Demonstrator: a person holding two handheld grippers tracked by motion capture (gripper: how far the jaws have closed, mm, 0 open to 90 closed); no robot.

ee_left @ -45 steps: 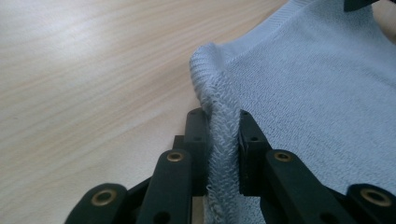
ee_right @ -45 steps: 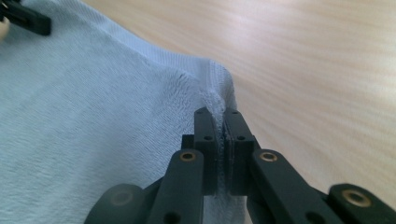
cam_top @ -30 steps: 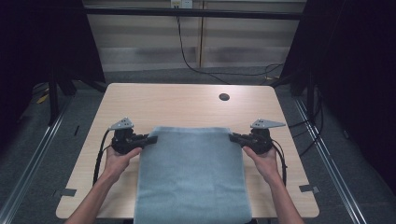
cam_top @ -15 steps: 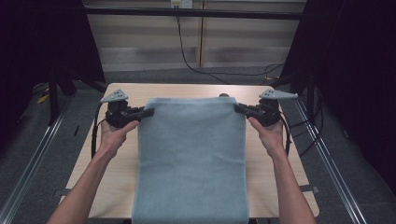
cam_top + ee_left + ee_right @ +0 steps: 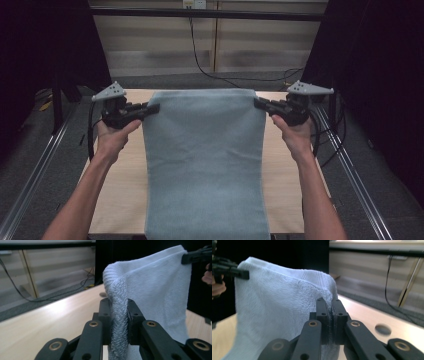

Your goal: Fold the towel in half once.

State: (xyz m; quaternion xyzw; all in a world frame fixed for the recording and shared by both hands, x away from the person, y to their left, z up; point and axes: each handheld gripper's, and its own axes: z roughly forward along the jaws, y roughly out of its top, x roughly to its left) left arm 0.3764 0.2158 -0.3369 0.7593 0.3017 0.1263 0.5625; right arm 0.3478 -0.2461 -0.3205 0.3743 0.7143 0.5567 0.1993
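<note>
Towel (image 5: 205, 160) hanging over table (image 5: 120, 195) centre, left gripper (image 5: 150, 108) and right gripper (image 5: 260, 104) clamping its far corners.

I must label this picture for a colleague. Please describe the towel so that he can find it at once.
Over the pale wooden table hangs a light blue terry-cloth towel. The left claw and right claw pinch its top corners. It is the sole cloth there.

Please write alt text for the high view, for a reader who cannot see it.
A person holds up a light blue towel by its two top corners, the left gripper and the right gripper each shut on one corner, over a wooden table.
</note>
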